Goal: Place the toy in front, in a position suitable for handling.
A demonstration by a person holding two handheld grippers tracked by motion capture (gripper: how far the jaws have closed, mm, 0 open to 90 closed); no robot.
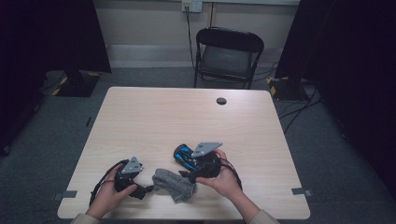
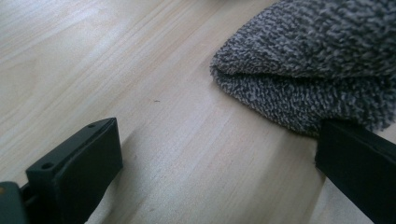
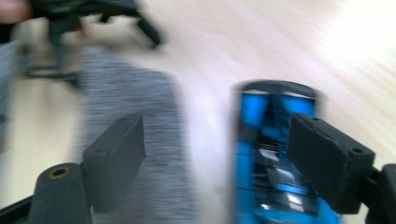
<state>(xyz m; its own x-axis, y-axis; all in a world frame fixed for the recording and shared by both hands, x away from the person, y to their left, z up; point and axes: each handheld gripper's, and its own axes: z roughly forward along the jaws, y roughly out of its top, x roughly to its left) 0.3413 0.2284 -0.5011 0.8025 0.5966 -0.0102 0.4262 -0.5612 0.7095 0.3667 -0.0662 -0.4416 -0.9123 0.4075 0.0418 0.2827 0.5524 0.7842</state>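
Left gripper (image 1: 148, 189) sat low at the near left of the pale wood-grain table (image 1: 159, 112), black body with a grey three-cornered plate on top, held in the person's left hand (image 1: 109, 196). Its jaws stood wide apart, nothing between them; in the left gripper view the blocky matte-black jaws framed bare tabletop, and the right-hand one sat just at the edge of the grey knitted cloth (image 2: 313, 70). That cloth (image 1: 174, 185) lay crumpled and folded on the near middle of the table, between the two grippers; coarse speckled grey-white knit, soft rounded fold edge. Right of it, the right gripper (image 1: 184, 175) was in the right hand (image 1: 224, 179), jaws spread, gripping nothing; the right gripper view was motion-blurred. A glossy blue-and-black cylindrical object (image 1: 183, 156) lay just behind the right gripper; in the blurred right gripper view it (image 3: 261, 154) sat by the right-hand jaw, contact unclear. Far edge: round dark grommet hole (image 1: 221, 101). Beyond the table, a black folding chair (image 1: 228, 56).
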